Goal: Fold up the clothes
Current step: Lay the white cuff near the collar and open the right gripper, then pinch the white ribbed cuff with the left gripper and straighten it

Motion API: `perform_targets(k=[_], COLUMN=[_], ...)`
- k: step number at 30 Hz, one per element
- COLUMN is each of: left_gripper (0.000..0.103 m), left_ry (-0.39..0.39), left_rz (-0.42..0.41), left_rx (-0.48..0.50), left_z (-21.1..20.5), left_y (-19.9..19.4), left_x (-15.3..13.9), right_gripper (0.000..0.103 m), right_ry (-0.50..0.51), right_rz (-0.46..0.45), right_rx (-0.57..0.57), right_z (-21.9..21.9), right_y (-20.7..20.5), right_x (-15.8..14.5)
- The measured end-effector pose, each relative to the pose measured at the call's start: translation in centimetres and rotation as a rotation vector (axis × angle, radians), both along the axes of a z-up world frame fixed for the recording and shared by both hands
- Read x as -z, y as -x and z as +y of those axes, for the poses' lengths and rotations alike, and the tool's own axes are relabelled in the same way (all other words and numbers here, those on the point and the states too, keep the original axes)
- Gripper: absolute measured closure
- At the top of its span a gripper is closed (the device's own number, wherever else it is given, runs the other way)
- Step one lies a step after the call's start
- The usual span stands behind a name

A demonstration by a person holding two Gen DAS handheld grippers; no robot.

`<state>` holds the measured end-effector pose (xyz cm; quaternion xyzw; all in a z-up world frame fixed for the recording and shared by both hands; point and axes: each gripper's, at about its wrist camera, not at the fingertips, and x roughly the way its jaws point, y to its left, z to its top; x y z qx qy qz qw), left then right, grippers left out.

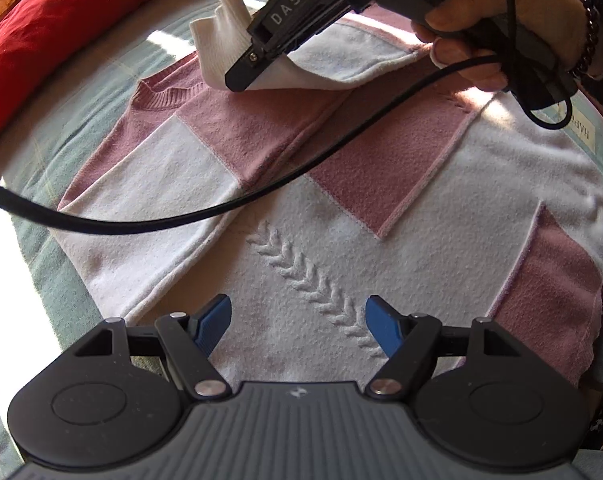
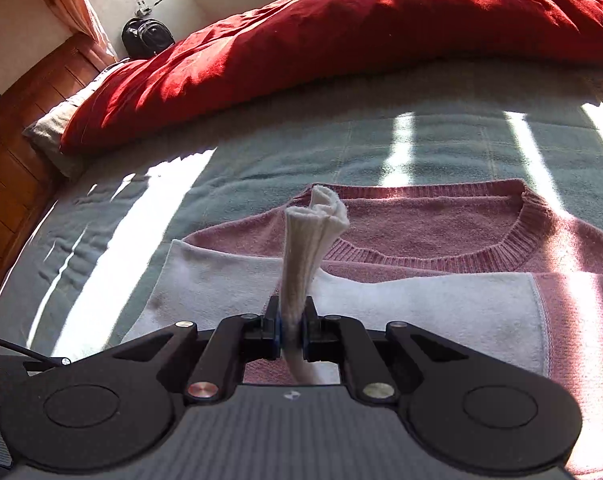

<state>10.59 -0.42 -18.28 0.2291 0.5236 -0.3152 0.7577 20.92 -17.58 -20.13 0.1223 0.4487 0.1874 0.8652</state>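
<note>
The right gripper's (image 2: pixel 290 334) jaws are pinched tight on the white ribbed cuff (image 2: pixel 313 236) of a sleeve, which stands up bunched and crumpled beyond the fingertips. In the left wrist view that same gripper (image 1: pixel 237 80) hangs over the upper part of the garment, with the white sleeve (image 1: pixel 341 68) trailing from it across the chest and the person's hand (image 1: pixel 513 40) around the handle. The left gripper's (image 1: pixel 297 322) jaws stand wide apart with nothing between the blue pads (image 1: pixel 215 320), hovering low over the hem end of the garment.

The pink and white colour-block knitted sweater (image 1: pixel 285 184) lies spread flat on the grey-green bedspread (image 2: pixel 301 148), neckline (image 2: pixel 497 232) towards the crumpled red duvet (image 2: pixel 341 40), a raised chevron stitch (image 1: pixel 313 276) running down its white lower panel. One pink-and-white sleeve (image 1: pixel 397 152) already lies angled across the front.

By its look the knit is soft, light and limp, with a fuzzy nap that should give the pads good purchase; it will drape and sag rather than hold a crease, and a single pinch gathers it into folds, as the cuff shows. The ribbed cuff, the hem corners and the shoulder seams seem the firmest places to take hold. A black cable (image 1: pixel 141 220) trails over the sweater and could drag the fabric.
</note>
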Motion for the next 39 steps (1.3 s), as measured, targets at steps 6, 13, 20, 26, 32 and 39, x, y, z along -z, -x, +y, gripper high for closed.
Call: perform_targets(k=[6, 13, 20, 26, 32, 39], left_gripper=[0.028, 0.028, 0.028, 0.028, 0.028, 0.028], left_ry=[0.001, 0.000, -0.001, 0.003, 0.003, 0.006], left_rz=[0.007, 0.011, 0.014, 0.017, 0.032, 0.051], left_rx=[-0.009, -0.033, -0.065, -0.098, -0.144, -0.205], left_z=[0.1, 0.6, 0.9, 0.9, 0.5, -0.5], left_y=[0.3, 0.7, 1.1, 0.9, 0.3, -1.2], left_x=[0.4, 0.5, 0.4, 0.4, 0.9, 1.3], right_gripper=[0.090, 0.071, 0.068, 0.069, 0.074, 0.075], right_ry=[0.081, 0.104, 0.098, 0.110, 0.201, 0.137], right_rz=[-0.027, -0.034, -0.052, -0.065, -0.013, 0.081], right_rx=[-0.040, -0.092, -0.092, -0.073, 0.086, 0.081], right_z=[2.4, 3.4, 1.1, -1.3, -8.3, -10.5], right_y=[0.0, 0.9, 2.5, 4.0, 5.1, 4.7], right_x=[1.0, 0.7, -1.2, -2.7, -1.7, 2.8])
